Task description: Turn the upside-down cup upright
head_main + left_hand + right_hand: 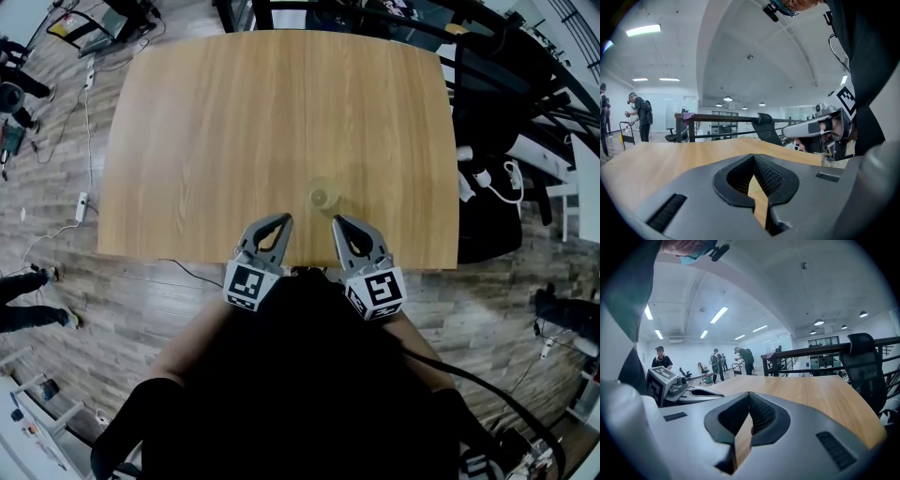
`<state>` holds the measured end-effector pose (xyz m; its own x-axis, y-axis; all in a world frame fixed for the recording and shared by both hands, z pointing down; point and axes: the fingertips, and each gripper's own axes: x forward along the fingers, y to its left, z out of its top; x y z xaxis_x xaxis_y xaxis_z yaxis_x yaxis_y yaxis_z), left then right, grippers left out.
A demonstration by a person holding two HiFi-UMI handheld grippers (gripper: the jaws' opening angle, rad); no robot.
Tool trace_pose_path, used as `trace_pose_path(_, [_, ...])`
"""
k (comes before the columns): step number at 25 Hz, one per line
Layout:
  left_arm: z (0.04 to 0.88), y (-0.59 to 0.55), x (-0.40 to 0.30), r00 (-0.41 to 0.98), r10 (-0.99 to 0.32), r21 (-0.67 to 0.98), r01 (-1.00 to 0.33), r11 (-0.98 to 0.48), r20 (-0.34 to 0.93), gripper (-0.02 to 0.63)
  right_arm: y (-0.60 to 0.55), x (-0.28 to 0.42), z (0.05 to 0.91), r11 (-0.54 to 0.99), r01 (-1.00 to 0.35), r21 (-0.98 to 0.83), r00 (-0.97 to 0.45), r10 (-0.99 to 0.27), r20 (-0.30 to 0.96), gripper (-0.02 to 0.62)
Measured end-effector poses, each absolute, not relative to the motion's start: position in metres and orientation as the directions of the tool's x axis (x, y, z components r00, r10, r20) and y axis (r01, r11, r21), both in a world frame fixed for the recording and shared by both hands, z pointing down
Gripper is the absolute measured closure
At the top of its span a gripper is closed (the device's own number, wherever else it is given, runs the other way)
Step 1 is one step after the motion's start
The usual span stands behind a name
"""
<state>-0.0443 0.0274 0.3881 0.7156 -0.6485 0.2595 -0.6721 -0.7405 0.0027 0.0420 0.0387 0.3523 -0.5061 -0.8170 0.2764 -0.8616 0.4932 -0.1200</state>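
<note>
On the wooden table (234, 141), near its front edge, the clear cup (323, 198) sits just beyond the tips of both claws; the left gripper (284, 218) is closed, empty; the right gripper (337, 220) is likewise closed on nothing.

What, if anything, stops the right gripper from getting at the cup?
Probably nothing, so yes. The cup stands alone on the table just ahead of the right gripper; its jaws are shut, so they must open first.
</note>
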Motion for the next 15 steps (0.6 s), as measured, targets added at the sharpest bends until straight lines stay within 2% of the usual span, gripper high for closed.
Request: trace_pose_path(15, [0.3887, 0.0175, -0.0418, 0.716, -0.647, 0.018, -0.674, -0.739, 0.26, 0.598, 0.0353, 0.042, 0.3589, 0.461, -0.88, -0.114, -0.473, -0.827, 0.304, 0.581])
